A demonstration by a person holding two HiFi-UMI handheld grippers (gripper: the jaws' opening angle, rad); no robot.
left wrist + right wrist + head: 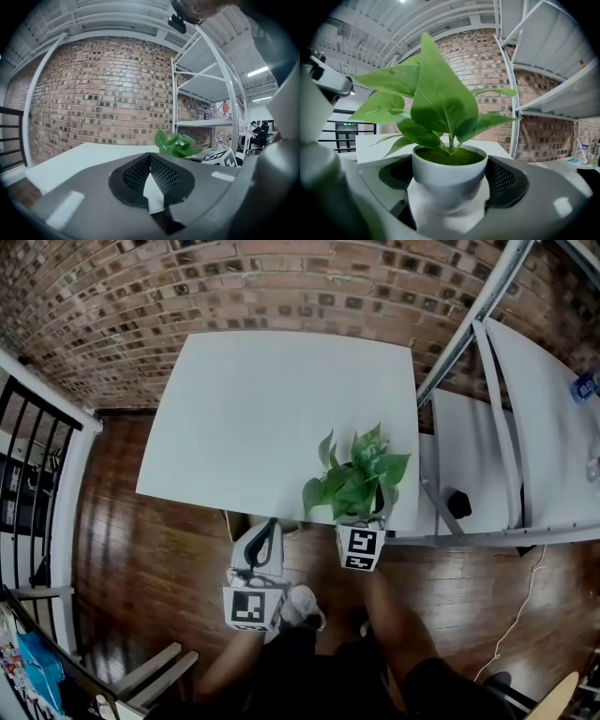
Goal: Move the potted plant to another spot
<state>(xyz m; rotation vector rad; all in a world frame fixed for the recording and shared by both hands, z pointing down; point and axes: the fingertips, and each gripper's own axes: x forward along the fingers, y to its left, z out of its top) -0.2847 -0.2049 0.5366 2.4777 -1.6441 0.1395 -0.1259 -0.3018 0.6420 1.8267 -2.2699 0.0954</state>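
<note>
The potted plant [356,486] has broad green leaves and a small white pot [449,176]. It is at the near right edge of the white table [281,409]. My right gripper [361,521] is shut on the pot, with a black pad against each side, and the leaves [440,103] rise straight ahead in the right gripper view. Whether the pot rests on the table is hidden. My left gripper [262,538] hangs off the table's near edge, left of the plant. Its jaws are shut with nothing between them [150,157]. The left gripper view shows the plant [176,144] to the right.
A white metal shelf unit [525,427] stands close to the table's right side, with a bottle [583,385] on it. A brick wall [281,277] runs behind the table. A black railing [37,456] lies to the left. The person's shoe [302,606] is on the wood floor below.
</note>
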